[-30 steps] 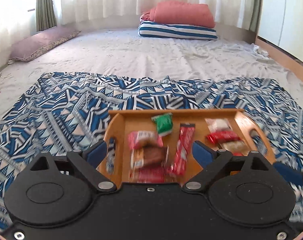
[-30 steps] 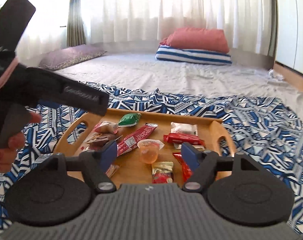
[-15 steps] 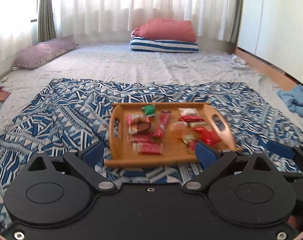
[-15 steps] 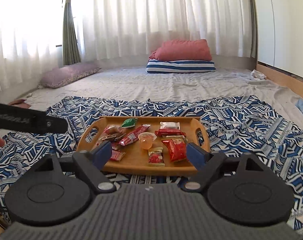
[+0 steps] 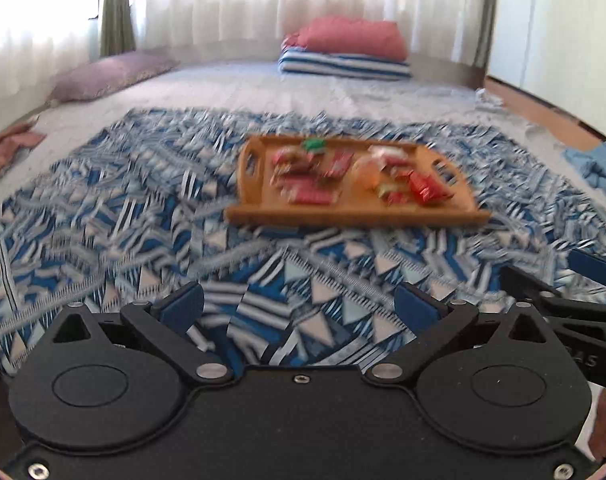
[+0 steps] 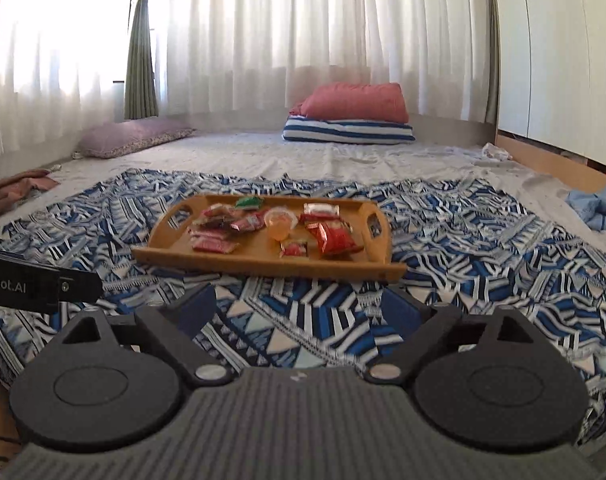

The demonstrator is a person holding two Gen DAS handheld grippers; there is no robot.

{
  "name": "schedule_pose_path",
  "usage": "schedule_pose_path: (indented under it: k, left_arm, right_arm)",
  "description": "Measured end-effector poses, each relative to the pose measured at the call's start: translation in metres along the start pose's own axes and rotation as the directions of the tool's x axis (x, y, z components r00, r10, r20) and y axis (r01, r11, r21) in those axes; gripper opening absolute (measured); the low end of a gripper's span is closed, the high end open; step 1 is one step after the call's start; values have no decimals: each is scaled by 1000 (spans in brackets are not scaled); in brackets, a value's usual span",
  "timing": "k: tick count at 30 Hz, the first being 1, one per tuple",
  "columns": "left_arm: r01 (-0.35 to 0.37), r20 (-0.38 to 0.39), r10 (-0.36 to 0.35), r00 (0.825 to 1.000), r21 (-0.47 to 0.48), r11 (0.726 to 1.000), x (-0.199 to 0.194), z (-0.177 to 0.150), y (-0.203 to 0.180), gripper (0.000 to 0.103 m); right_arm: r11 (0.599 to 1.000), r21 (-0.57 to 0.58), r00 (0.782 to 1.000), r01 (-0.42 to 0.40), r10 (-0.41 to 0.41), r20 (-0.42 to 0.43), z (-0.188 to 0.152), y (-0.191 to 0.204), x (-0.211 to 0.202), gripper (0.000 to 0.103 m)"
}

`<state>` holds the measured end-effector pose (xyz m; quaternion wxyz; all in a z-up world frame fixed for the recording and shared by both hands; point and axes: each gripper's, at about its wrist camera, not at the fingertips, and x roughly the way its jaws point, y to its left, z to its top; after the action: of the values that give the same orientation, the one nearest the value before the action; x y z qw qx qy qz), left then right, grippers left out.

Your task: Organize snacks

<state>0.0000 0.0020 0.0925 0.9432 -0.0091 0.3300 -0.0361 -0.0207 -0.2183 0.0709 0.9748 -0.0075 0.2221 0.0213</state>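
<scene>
Both wrist views low, facing forward; share tray (image 5: 355, 216) (image 6: 263, 264) on blue cloth (image 5: 103, 216) (image 6: 463, 240), well apart.

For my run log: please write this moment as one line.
left gripper: open, empty | right gripper: open, empty | jaws just opening | snacks: on wooden tray | tray on patterned cloth

Backlit curtains (image 6: 303, 40), motion blur, fisheye warp.

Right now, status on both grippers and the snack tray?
Left gripper and right gripper open, jaws just widened, nothing between them. Wooden tray of snacks on the patterned blanket, untouched. Nothing lies between grippers and tray.
</scene>
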Motion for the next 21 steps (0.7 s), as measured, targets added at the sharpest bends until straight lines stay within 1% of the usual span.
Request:
schedule_pose_path:
  k: [2, 4, 6, 11, 17, 21]
  left_arm:
    - [-20, -10, 20, 1000, -6, 1000, 17, -10, 3, 102]
    - [-46, -16, 46, 999, 4, 999, 31, -19, 4, 102]
    - [-57, -26, 57, 998, 13, 998, 43, -25, 5, 102]
    - [-44, -46, 45, 998, 18, 999, 69, -37, 7, 102]
    - [-33, -78, 36, 996, 43, 999, 86, -47, 3, 102]
    - [-36, -63, 39, 997, 50, 998, 92, -49, 2, 103]
  right_arm:
    - [1000, 4, 1000, 17, -17, -11, -13, 0, 8, 96]
    - [1000, 16, 1000, 22, -22, -18, -25, -2, 15, 96]
    - [999, 26, 999, 27, -26, -22, -34, -2, 22, 96]
    - [998, 41, 998, 40, -38, -50, -48, -3, 39, 96]
    - [998, 35, 994, 50, -46, -100, -61, -2, 56, 96]
    - [998, 23, 991, 58, -55, -119, -67, 0, 63, 97]
